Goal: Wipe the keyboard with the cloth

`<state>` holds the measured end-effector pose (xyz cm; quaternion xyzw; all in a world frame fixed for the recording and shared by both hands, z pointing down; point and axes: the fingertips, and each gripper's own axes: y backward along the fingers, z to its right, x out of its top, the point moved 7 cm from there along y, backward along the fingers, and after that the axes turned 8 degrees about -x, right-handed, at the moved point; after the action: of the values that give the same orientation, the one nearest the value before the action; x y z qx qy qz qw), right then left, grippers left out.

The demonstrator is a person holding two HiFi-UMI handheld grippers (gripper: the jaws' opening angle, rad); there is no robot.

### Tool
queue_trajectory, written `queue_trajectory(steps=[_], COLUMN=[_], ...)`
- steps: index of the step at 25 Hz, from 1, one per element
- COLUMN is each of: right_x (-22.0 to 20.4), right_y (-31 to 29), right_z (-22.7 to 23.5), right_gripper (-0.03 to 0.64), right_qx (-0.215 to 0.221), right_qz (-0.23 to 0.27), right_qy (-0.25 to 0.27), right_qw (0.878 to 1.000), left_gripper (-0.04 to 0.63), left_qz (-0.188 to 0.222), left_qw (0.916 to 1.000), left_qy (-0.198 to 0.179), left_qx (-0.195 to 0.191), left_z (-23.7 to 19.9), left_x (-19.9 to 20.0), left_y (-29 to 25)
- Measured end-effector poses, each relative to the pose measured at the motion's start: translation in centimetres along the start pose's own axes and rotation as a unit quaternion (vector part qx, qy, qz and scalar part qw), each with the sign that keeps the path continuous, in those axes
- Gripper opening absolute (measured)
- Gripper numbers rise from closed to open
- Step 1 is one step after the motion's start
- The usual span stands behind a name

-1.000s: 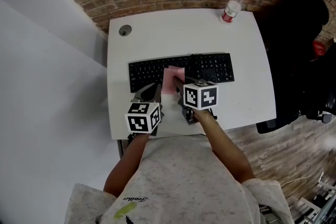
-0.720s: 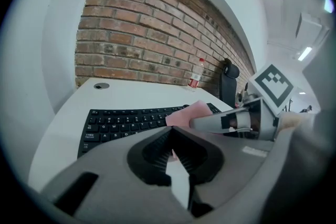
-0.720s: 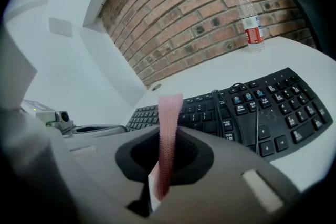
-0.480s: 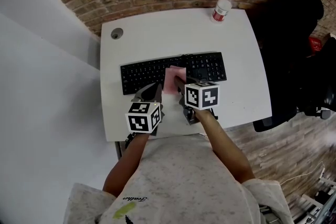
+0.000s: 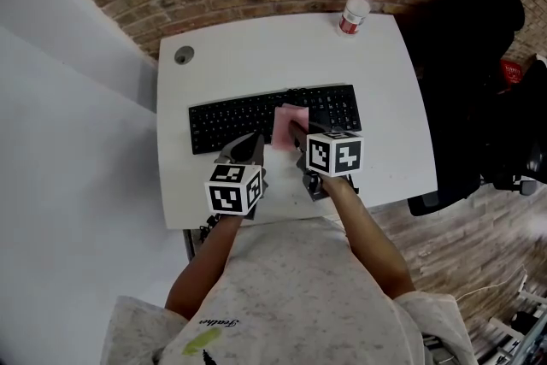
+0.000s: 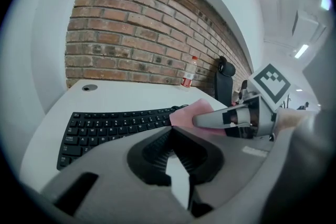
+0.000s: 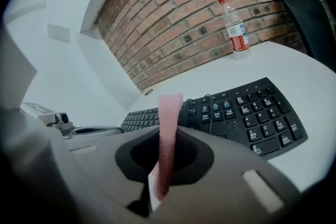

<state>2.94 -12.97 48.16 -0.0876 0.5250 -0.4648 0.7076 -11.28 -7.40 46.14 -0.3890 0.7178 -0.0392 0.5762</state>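
Note:
A black keyboard (image 5: 248,117) lies across the middle of the white desk (image 5: 256,47). My right gripper (image 5: 296,136) is shut on a pink cloth (image 5: 290,124), which rests on the keys right of the keyboard's middle. In the right gripper view the cloth (image 7: 168,128) stands edge-on between the jaws, with the keyboard (image 7: 247,113) just beyond. My left gripper (image 5: 249,148) is shut on nothing and hovers at the keyboard's near edge, left of the cloth. The left gripper view shows the keyboard (image 6: 110,126), the cloth (image 6: 186,114) and the right gripper's fingers (image 6: 220,118).
A plastic water bottle (image 5: 353,8) with a red cap stands at the desk's far right corner. A round cable hole (image 5: 182,55) sits at the far left. A black office chair (image 5: 479,55) is right of the desk, and a brick wall runs behind it.
My right gripper has carried the pink cloth a little to the right along the keys. The left gripper has stayed at the keyboard's near edge. The head view has shifted.

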Motion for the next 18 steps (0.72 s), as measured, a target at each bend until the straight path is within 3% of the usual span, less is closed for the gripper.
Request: queue_trajectory(steps=[18], right_x=[1.3], right_y=[1.9], right_z=[3.5], right_gripper=[0.023], right_qx=[0.005], right_qz=[0.008], right_qy=[0.006], right_qw=[1.000], left_gripper=[-0.008], left_qz=[0.004], left_qw=[1.0000], left_qy=[-0.003], left_qx=[-0.002], left_z=[2.7], left_x=[0.6], left_y=[-2.8])
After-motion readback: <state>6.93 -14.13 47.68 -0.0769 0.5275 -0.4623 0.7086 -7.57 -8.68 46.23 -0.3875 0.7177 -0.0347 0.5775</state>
